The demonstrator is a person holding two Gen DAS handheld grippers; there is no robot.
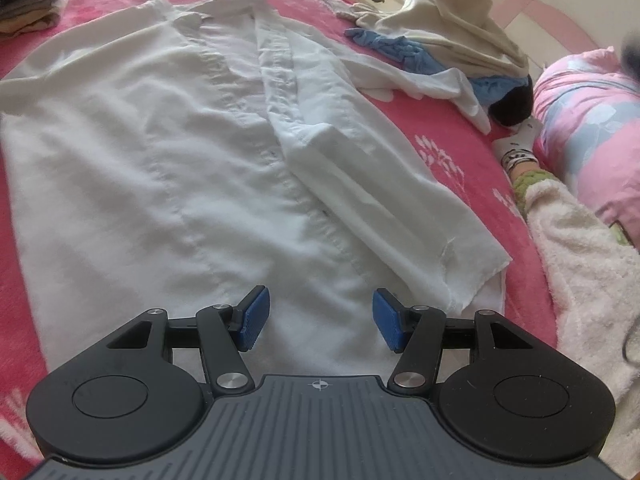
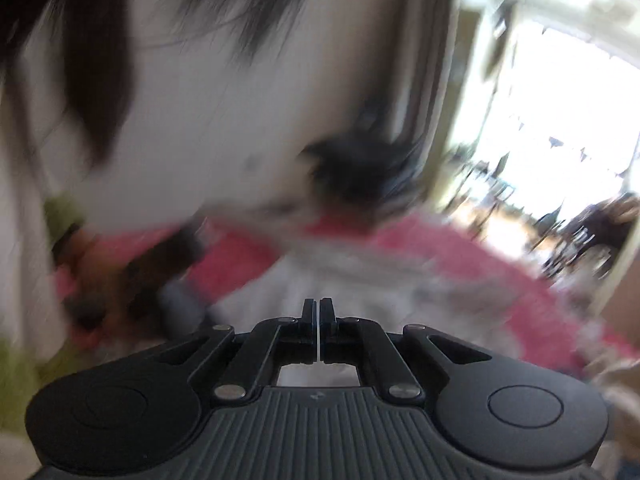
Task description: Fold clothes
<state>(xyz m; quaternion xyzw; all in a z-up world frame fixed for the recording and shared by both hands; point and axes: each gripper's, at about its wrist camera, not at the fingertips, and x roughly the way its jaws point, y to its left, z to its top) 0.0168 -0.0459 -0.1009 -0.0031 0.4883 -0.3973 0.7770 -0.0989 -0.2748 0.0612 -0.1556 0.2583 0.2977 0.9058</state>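
White shirt (image 1: pixel 168 152) lay flat on the pink bedspread (image 1: pixel 448 148), one side folded inward; only the left wrist view showed this clearly. Left gripper (image 1: pixel 320 318) hovered over its hem, spread wide, empty. Right gripper (image 2: pixel 318 312) was clenched; its view was blurred.

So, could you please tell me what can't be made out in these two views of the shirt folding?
- Right wrist view: motion blur smears everything beyond the right gripper; whether its closed fingers pinch cloth is unreadable.
- Left wrist view: the white shirt hem is hidden behind the open left gripper.
- Left wrist view: the shirt's left sleeve runs off the frame edge.
- Left wrist view: the clothes pile overlaps itself, so separate garments cannot be counted.
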